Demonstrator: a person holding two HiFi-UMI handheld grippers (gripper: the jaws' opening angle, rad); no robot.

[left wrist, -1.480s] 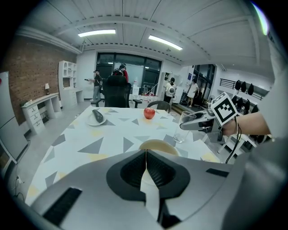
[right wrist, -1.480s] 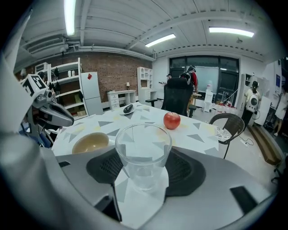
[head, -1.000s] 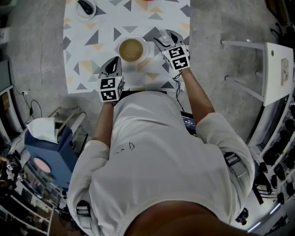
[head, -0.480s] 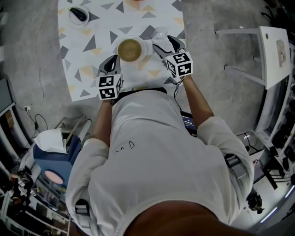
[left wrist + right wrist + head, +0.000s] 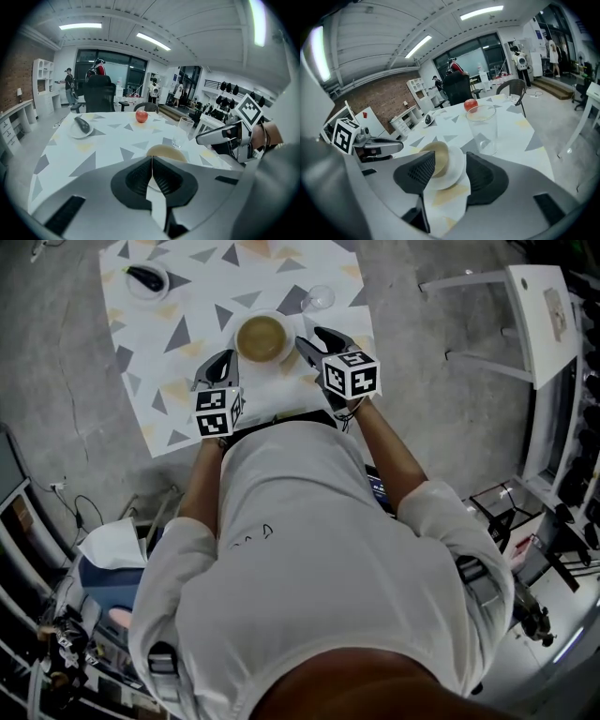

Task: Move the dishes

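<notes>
Right gripper (image 5: 450, 160), half-open and closing, flanks plate (image 5: 457, 172).

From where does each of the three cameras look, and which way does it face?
Head view: on the person's head, facing steeply down at the table and bowl; shows torso, arms, left gripper and right gripper.
Left gripper view: on the left gripper, looking along its shut jaws across the table toward the apple.
Right gripper view: on the right gripper; its jaws, just closing further, stand apart with the bowl's plate seen between them.
Shared: both gripper views show bowl, glass and apple.
</notes>
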